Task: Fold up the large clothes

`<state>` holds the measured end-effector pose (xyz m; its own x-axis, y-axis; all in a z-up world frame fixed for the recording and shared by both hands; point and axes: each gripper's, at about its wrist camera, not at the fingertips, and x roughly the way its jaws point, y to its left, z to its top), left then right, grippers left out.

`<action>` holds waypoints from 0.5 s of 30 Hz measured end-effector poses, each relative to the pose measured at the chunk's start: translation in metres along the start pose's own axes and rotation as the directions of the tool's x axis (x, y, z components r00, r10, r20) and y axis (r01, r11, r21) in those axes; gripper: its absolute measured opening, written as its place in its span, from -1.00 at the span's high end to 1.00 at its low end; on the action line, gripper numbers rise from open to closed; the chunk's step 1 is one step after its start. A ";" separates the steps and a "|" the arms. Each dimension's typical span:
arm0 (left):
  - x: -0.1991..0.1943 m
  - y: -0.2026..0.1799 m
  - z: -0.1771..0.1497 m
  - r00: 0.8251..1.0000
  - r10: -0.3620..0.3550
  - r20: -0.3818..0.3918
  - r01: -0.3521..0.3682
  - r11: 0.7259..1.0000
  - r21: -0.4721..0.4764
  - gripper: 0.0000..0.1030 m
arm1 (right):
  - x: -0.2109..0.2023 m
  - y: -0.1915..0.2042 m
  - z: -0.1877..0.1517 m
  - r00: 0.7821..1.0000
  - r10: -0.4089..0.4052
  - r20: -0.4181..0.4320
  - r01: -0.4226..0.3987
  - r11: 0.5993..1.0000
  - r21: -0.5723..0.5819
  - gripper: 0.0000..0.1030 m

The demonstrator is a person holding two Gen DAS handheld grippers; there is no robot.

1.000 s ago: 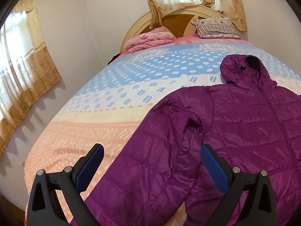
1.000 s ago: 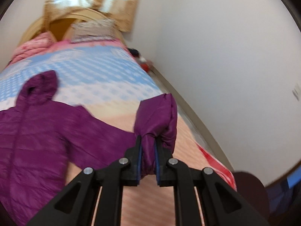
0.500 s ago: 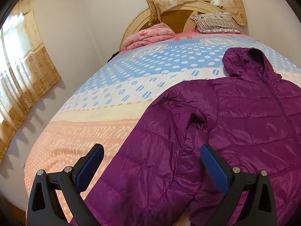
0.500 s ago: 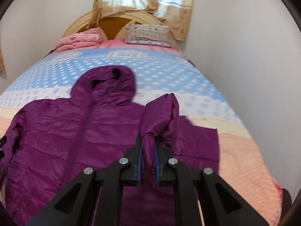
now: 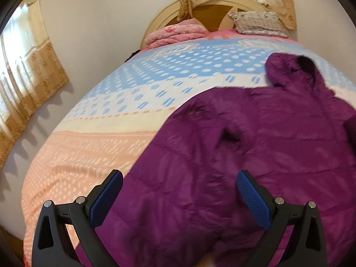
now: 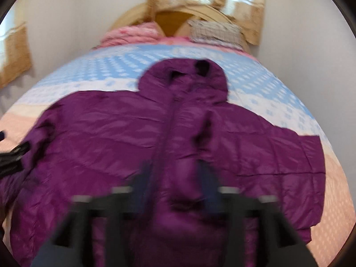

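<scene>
Jacket (image 6: 111,138) spread flat on bed (image 5: 93,138) for folding. Right gripper (image 6: 175,178) blurred, fingers parted around sleeve (image 6: 189,162), seemingly releasing. Left gripper (image 5: 178,191) held wide over near left sleeve.

Left tool (image 5: 179,192) gapes above purple jacket (image 5: 255,151); bed (image 5: 100,146) beneath.

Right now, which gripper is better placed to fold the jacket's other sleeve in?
Left. The left gripper hangs open over the unfolded sleeve; the right gripper is mid-jacket, blurred.
</scene>
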<state>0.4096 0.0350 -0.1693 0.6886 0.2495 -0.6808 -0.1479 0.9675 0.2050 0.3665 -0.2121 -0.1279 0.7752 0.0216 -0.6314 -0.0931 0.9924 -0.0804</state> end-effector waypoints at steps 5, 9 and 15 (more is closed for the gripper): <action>-0.029 -0.039 0.018 0.996 -0.080 0.042 0.080 0.997 -0.003 -0.98 | -0.042 -0.036 -0.021 0.992 -0.112 0.050 0.113 0.994 -0.013 -0.83; -0.046 -0.092 0.028 0.986 -0.155 0.059 0.153 0.988 0.038 -0.98 | -0.055 -0.103 -0.043 0.959 -0.280 0.032 0.273 0.952 0.140 -0.83; -0.047 -0.185 0.033 0.962 -0.272 0.029 0.267 0.955 0.130 -0.97 | -0.045 -0.158 -0.084 0.949 -0.311 -0.042 0.309 0.904 0.297 -0.83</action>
<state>0.4283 -0.1570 -0.1518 0.7228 -0.0246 -0.6906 0.1343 0.9853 0.1055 0.2935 -0.3805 -0.1515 0.7388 -0.2934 -0.6066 0.3410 0.9393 -0.0390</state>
